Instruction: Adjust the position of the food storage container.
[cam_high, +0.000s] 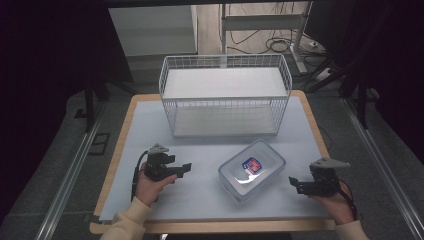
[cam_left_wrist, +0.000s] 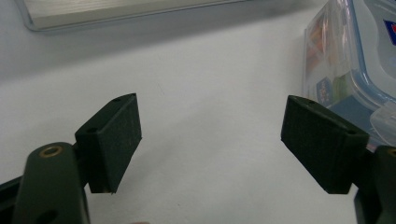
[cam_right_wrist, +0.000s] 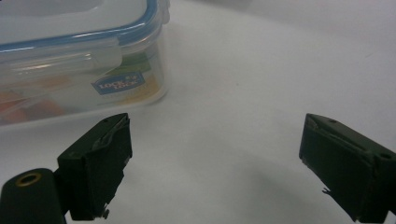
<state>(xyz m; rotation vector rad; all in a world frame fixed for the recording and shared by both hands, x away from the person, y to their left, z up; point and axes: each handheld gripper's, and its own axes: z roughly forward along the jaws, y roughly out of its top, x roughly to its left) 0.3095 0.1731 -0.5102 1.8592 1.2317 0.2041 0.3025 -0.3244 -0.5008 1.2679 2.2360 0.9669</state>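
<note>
Nearest the person, the left gripper (cam_high: 186, 167) and right gripper (cam_high: 294, 182) both hover over the white mat (cam_high: 200, 200) with jaws spread and nothing between them. Between the two lies a clear plastic container (cam_high: 252, 170) with a blue-rimmed lid; its side sticker reads "LOCK & LOCK" in the right gripper view. Farther back stands a white wire basket (cam_high: 225, 95).

The right claw (cam_right_wrist: 215, 163) gapes wide over the white surface (cam_right_wrist: 261, 84), gripping nothing. A clear, blue-rimmed plastic box (cam_right_wrist: 79, 60) sits just beyond its left jaw.
</note>
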